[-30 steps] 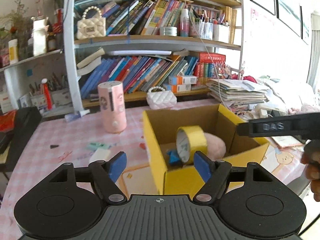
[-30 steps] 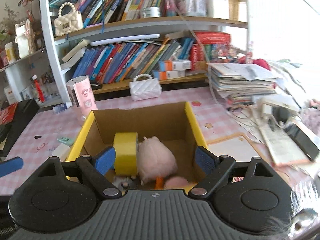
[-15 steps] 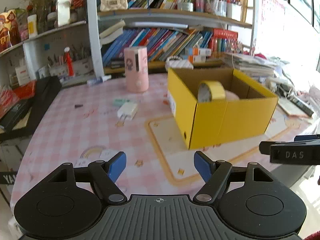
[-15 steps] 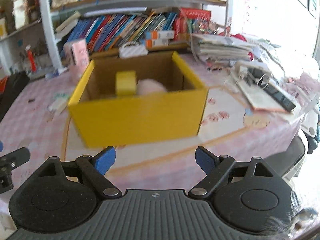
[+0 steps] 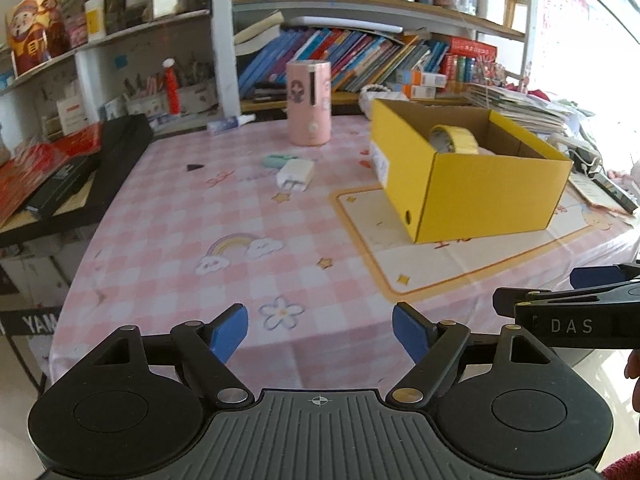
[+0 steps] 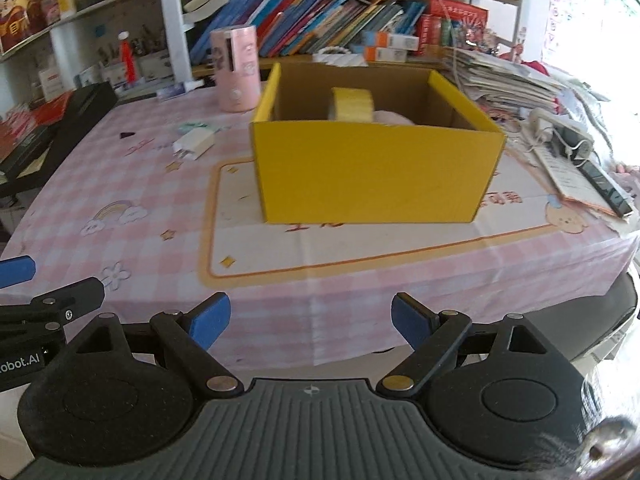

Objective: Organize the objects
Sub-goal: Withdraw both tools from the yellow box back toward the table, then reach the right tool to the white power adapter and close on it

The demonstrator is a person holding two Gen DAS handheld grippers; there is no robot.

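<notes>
Yellow box (image 6: pixel 372 172) holding tape roll (image 6: pixel 352 105), grippers empty

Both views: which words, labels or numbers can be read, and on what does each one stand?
"DAS": on the right gripper, seen from the left view.
"obot.AI", start cut off: on the left gripper, seen from the right view.
"YAM", cut off: on a black part beside the table.
Book spines, red box, mat print: too blurred.

Crowded bookshelves (image 5: pixel 360 52) behind pink-checked table (image 5: pixel 200 216)
</notes>
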